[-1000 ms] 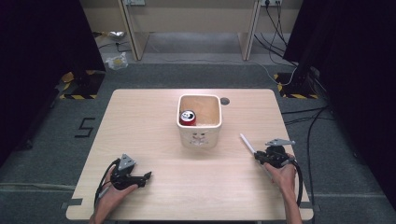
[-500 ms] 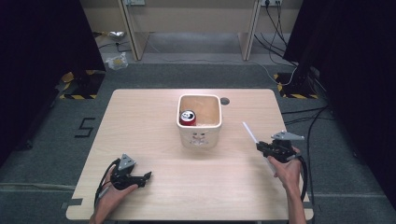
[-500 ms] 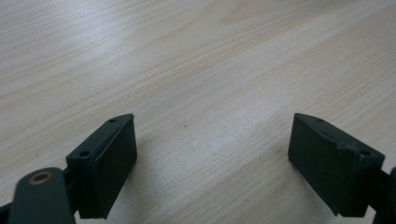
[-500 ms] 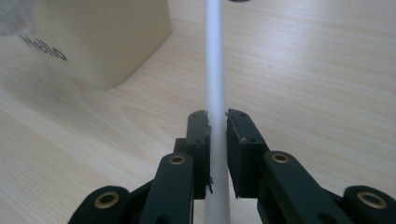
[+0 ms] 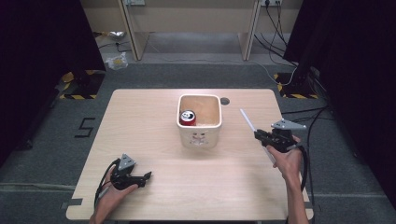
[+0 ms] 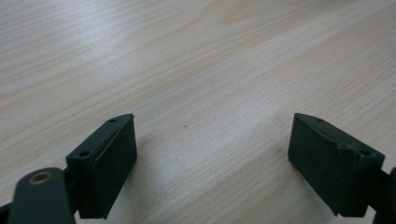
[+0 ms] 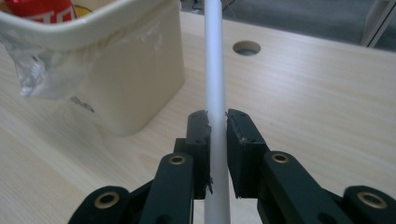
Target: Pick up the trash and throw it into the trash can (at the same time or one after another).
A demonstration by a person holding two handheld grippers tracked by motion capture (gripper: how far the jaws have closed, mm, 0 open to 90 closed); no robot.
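My right gripper (image 5: 261, 136) is clamped on a white tube (image 5: 247, 119), held above the desk (image 5: 140, 121) at about three o'clock from the cream bin (image 5: 199, 133), the tube's free end pointing toward eleven o'clock. A red can (image 5: 187, 117) sits inside that bin. My left gripper (image 5: 145, 177) rests at seven o'clock, jaws wide with nothing between.

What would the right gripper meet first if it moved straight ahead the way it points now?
Probably the cream bin: the straw in the right gripper points beside its near corner, so depth is uncertain.
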